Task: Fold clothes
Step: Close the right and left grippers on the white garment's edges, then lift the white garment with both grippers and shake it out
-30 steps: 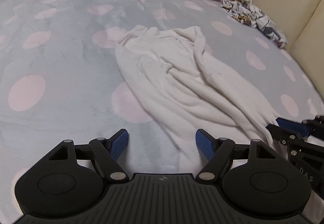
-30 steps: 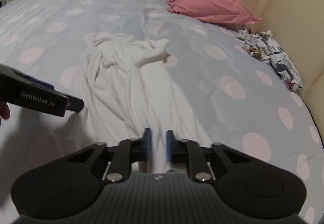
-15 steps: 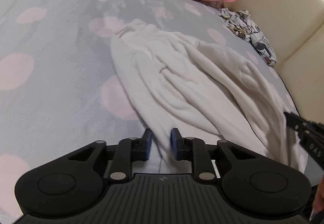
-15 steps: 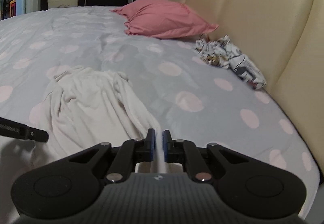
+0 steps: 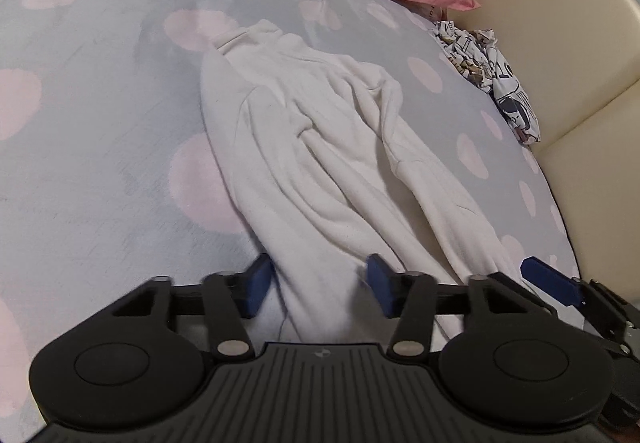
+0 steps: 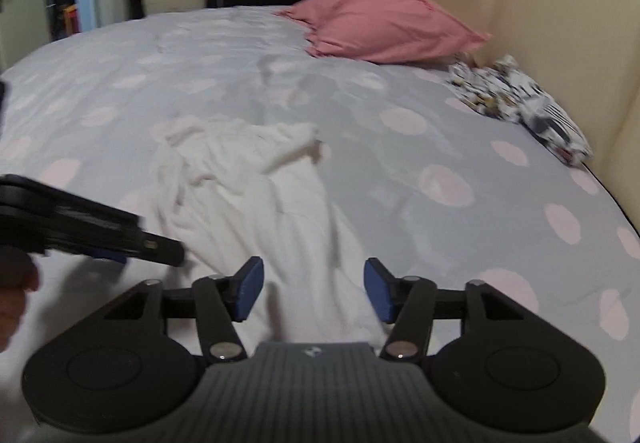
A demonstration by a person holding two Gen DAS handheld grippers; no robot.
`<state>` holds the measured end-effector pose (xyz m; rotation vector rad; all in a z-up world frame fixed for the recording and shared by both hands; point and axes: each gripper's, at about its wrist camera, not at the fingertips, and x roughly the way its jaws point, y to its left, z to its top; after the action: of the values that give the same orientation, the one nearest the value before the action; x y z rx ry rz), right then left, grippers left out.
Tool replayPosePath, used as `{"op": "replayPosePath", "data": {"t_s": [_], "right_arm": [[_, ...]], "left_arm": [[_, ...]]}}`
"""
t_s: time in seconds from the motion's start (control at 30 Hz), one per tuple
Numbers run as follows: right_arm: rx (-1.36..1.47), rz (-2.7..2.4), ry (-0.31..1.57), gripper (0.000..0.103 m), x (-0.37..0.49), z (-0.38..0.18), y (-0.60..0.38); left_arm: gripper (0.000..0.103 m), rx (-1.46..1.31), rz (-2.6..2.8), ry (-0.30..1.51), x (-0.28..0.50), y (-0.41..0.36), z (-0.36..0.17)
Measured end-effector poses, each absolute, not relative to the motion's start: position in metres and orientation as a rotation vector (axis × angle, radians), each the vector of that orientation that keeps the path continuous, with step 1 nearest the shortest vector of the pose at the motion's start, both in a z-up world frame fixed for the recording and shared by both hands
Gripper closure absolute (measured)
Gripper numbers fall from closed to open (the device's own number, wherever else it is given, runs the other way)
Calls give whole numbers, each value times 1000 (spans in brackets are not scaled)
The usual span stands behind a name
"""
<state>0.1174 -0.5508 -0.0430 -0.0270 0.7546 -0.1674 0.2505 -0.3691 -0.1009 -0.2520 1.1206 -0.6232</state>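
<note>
Whereas both pairs of jaws were clamped on the fabric half a second earlier, the left gripper (image 5: 318,285) and the right gripper (image 6: 311,289) are now released, jaws spread wide, with nothing gripped. The near hem of the white garment (image 5: 316,147) is seen between each pair of blue pads, lying loose. Both grippers are held low over the near edge of the bed, side by side; part of a hand (image 6: 14,295) is visible at the left border of the right wrist view. The garment is spread lengthwise on the dotted grey bedspread (image 5: 100,115), its collar farthest away. The right wrist view is blurred. Beyond, a patterned cloth (image 6: 520,99) and a pink pillow (image 6: 380,27) lie by the cream headboard (image 6: 560,3).
</note>
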Motion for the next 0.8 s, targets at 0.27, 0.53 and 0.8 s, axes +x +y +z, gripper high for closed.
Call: {"op": "replayPosePath", "data": {"t_s": [0.27, 0.53, 0.8], "right_arm": [[-111, -225, 816, 90, 122, -49, -548], [-139, -423, 558, 91, 102, 19, -553], [-155, -532, 225, 91, 56, 117, -544]], "left_arm": [[90, -240, -644, 1051, 242, -367, -89], [92, -253, -729, 911, 222, -369, -31], [93, -273, -783, 686, 191, -352, 48]]}}
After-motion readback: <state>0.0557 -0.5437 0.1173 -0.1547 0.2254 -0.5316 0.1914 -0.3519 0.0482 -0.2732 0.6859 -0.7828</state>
